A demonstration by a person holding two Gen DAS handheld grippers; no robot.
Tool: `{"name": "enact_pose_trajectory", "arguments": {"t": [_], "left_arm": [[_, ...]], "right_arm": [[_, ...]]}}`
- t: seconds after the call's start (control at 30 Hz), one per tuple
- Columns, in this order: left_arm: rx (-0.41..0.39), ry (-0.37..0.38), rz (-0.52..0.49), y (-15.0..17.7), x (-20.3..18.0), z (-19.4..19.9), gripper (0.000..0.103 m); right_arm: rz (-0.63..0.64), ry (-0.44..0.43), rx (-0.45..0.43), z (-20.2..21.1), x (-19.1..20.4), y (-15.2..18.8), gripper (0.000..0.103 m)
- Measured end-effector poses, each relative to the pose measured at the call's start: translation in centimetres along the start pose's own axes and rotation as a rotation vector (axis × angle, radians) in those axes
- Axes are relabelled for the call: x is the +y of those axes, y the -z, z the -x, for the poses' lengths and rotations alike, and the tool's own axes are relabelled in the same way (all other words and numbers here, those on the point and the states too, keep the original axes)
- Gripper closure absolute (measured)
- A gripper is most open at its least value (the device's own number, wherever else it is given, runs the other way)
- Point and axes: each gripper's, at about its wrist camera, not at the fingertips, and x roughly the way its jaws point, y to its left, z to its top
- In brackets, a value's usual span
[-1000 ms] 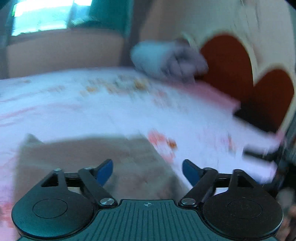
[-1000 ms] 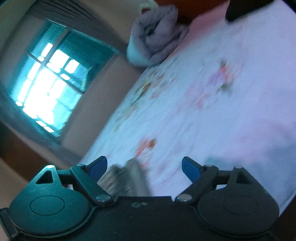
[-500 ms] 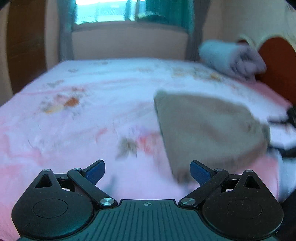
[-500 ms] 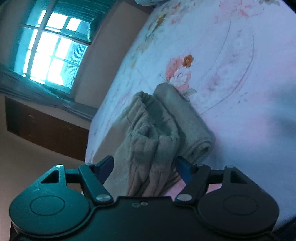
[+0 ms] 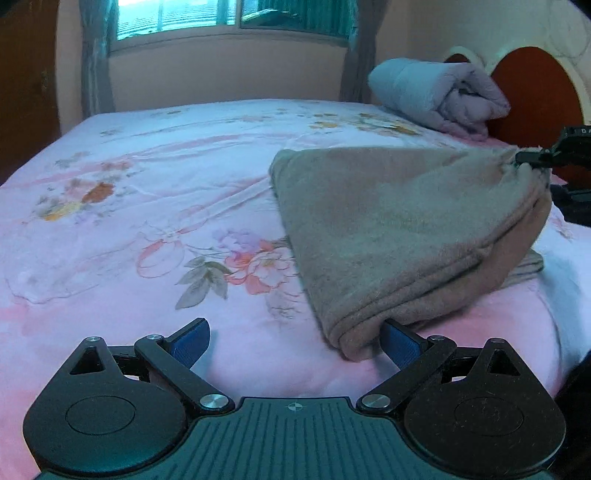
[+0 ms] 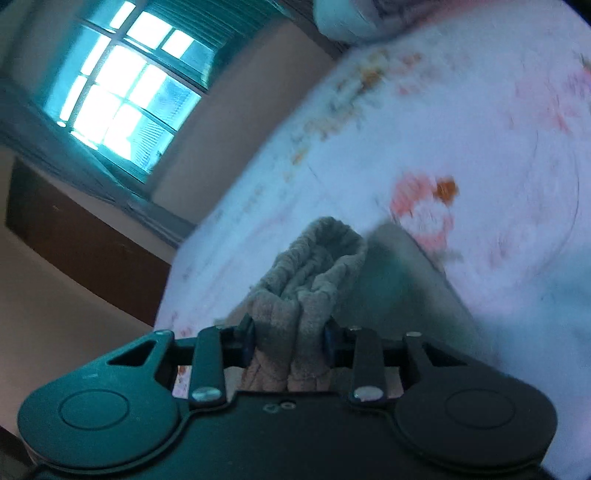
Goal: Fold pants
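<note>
The tan fleece pants (image 5: 399,221) lie folded on the pink floral bed at the right of the left wrist view. My left gripper (image 5: 295,341) is open and empty, low over the sheet, its right finger (image 5: 400,341) touching the near corner of the pants. My right gripper (image 6: 290,341) is shut on a bunched tan edge of the pants (image 6: 314,273) and lifts it off the bed. That gripper also shows at the far right of the left wrist view (image 5: 550,157), pinching the raised corner.
A rolled grey-lilac blanket (image 5: 436,96) lies at the head of the bed by the red and cream headboard (image 5: 532,92). A window (image 5: 229,18) with curtains is behind the bed. A dark wooden cabinet (image 5: 26,88) stands at the left. The pink floral sheet (image 5: 147,206) stretches left of the pants.
My right gripper has closed on the bunched edge of the pants and raised it. My left gripper has come nearer the pants' near corner, still open.
</note>
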Motion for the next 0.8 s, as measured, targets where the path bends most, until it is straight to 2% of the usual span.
{"name": "enact_pose_trajectory", "arguments": {"t": [0.1, 0.17, 0.2, 0.23, 0.33, 0.47, 0.67, 0.8], "left_arm": [[0.012, -0.012, -0.032, 0.4, -0.3, 0.0, 0.005], [0.011, -0.011, -0.019, 0.5, 0.2, 0.5, 0.005], [0.006, -0.014, -0.010, 0.5, 0.6, 1.0, 0.005], [-0.003, -0.022, -0.002, 0.5, 1.0, 1.3, 0.005], [-0.033, -0.040, 0.045, 0.2, 2.6, 2.3, 0.005], [-0.057, -0.053, 0.105, -0.8, 3.9, 2.1, 0.005], [-0.055, 0.002, 0.246, -1.8, 4.7, -0.1, 0.005], [-0.035, 0.015, 0.274, -1.9, 4.7, -1.7, 0.005]], "right_arm": [[-0.035, 0.062, 0.011, -0.5, -2.9, 0.5, 0.078], [-0.173, 0.131, 0.067, -2.1, -7.3, 1.3, 0.078], [-0.236, 0.083, 0.065, -2.0, -9.0, 1.8, 0.079], [-0.246, 0.056, 0.057, -1.8, -9.5, 2.0, 0.079], [-0.195, 0.045, 0.071, -1.6, -8.9, 1.8, 0.073], [-0.165, 0.039, 0.071, -1.1, -8.9, 1.2, 0.075], [-0.196, 0.029, 0.043, -0.7, -9.6, 1.7, 0.076], [-0.193, 0.032, 0.048, -0.7, -9.5, 1.6, 0.076]]}}
